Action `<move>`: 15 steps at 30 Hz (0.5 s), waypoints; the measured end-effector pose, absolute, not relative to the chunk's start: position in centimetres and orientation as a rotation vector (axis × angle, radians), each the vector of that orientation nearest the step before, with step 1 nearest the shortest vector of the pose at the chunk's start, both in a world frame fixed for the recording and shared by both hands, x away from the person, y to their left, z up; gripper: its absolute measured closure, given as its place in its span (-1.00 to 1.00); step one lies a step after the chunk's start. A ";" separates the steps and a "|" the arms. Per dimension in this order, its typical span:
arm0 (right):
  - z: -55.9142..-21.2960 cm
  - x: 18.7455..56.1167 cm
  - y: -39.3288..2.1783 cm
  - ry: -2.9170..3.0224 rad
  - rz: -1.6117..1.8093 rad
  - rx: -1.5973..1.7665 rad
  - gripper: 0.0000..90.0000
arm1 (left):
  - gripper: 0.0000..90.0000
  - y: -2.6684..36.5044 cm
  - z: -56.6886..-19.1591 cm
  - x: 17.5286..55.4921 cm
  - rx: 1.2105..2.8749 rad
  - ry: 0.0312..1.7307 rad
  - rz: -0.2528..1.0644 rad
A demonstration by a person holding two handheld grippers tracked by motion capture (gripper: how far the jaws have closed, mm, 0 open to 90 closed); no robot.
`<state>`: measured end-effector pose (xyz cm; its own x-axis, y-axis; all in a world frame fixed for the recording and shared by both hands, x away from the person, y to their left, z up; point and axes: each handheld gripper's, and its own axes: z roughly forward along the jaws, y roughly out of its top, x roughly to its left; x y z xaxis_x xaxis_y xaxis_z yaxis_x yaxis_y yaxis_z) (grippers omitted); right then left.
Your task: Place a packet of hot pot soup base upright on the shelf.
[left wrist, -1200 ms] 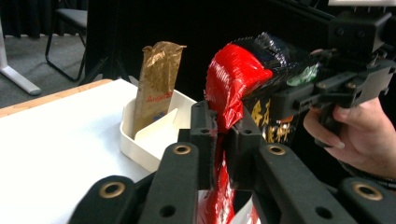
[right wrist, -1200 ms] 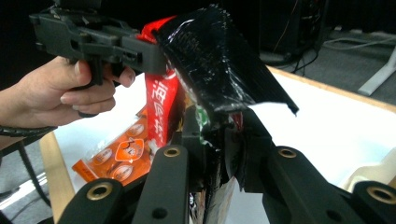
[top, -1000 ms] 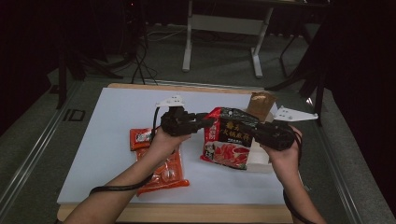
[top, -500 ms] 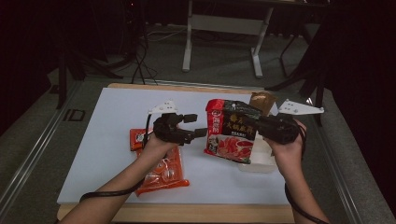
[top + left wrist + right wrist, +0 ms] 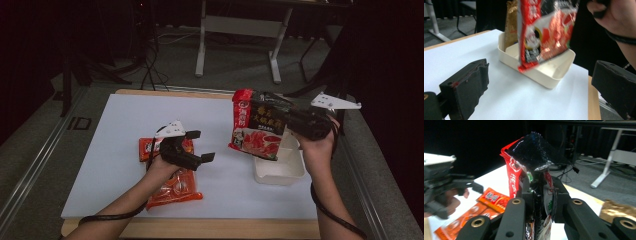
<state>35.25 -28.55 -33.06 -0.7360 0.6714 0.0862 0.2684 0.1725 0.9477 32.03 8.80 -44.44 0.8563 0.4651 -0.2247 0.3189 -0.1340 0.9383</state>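
Observation:
A red and black snack packet (image 5: 255,129) hangs in the air over a white tray (image 5: 295,175), with my right gripper (image 5: 284,120) shut on its edge. In the right gripper view the two jaws pinch the crumpled packet (image 5: 529,152) between them. My left gripper (image 5: 201,146) sits low over the white table, left of the packet and apart from it. Its jaws have just been opening and stand wide with nothing between them. The left gripper view looks past its own open gripper (image 5: 542,71) at the packet (image 5: 544,32) and the tray (image 5: 549,77).
Two orange packets (image 5: 172,187) (image 5: 149,146) lie flat on the white table (image 5: 100,150) under and beside the left hand. A gold-brown packet (image 5: 511,22) stands at the tray's far end. The table's wooden edge (image 5: 200,227) runs along the front.
The left gripper let go of the red and black packet, opened wide, and moved left and down. The right gripper carried the packet up and to the right, over the tray.

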 end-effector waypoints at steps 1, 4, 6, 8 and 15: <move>-32.9 35.5 -28.8 2.093 1.585 0.895 0.71 | -0.97 8.9 -44.6 31.9 1.736 0.598 0.139; -32.7 36.1 -29.5 2.070 1.581 0.903 0.71 | -0.97 9.3 -45.0 31.6 1.739 0.597 0.141; -32.6 36.6 -30.0 2.065 1.583 0.901 0.70 | -0.97 9.6 -45.3 31.3 1.737 0.595 0.149; -32.6 37.1 -30.6 2.052 1.580 0.914 0.70 | -0.97 9.8 -45.5 31.0 1.744 0.591 0.157; -33.3 38.6 -32.5 2.017 1.559 0.963 0.70 | -0.97 10.3 -46.5 30.1 1.748 0.594 0.168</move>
